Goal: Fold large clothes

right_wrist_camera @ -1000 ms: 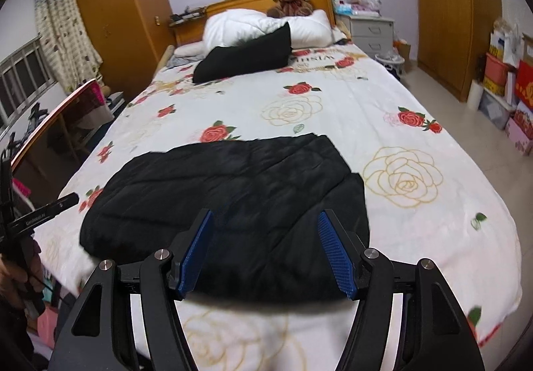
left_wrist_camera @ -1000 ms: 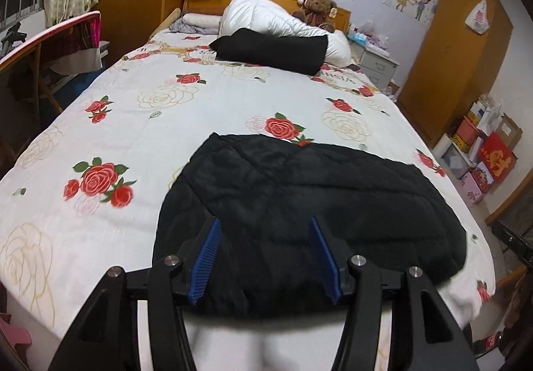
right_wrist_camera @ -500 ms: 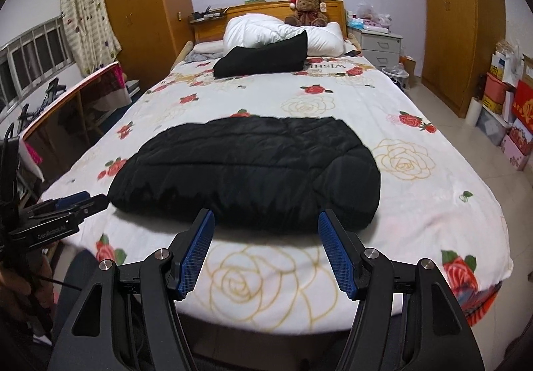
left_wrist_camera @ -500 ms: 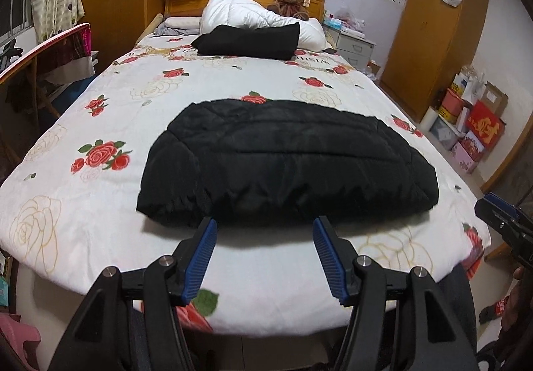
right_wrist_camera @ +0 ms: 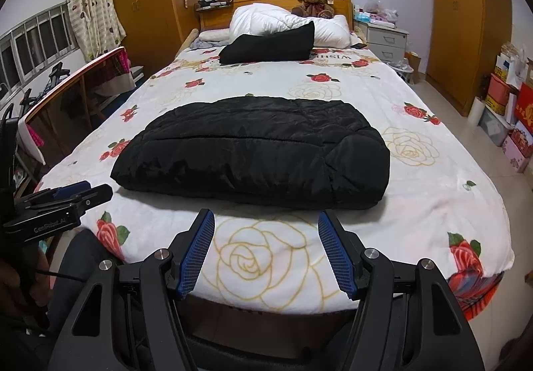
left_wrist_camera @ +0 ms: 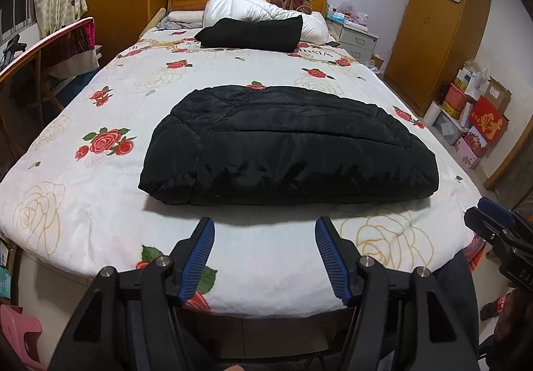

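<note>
Bed (left_wrist_camera: 83,204) with rose bedspread fills both views. Black quilted jacket (left_wrist_camera: 286,151) lies mid-bed at 12 o'clock from both tongs, already a compact folded bundle, flat, nothing touching it. Second black folded garment (left_wrist_camera: 253,34) far off at 12, by the white pillows (left_wrist_camera: 253,7). Left gripper (left_wrist_camera: 265,231) and right gripper (right_wrist_camera: 266,227) both gape wide, empty, over the bed's near edge. Fold looks done; next likely a final tidy or moving the bundle, needing a two-sided grab.
</note>
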Demonstrator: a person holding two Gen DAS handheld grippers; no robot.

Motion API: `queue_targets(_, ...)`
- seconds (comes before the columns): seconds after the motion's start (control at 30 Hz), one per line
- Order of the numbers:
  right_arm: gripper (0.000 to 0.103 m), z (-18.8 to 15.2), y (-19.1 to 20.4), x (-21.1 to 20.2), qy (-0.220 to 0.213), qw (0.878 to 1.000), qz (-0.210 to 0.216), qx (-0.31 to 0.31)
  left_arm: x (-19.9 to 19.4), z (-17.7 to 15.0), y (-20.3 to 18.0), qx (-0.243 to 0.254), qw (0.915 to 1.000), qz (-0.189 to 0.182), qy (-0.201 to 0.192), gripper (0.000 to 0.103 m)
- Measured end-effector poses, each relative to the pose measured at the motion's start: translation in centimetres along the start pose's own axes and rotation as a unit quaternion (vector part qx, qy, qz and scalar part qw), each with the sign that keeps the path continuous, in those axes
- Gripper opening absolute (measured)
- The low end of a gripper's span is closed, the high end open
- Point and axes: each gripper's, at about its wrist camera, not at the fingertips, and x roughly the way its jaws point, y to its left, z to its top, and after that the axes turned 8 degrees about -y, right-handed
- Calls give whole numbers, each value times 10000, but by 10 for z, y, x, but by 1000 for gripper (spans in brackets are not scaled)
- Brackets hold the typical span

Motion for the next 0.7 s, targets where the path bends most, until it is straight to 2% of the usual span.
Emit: queue_targets(0.7, 65, -1, 0, 7, 137, 9999, -27, 59, 3, -1, -2, -8, 10000, 5, 29, 65)
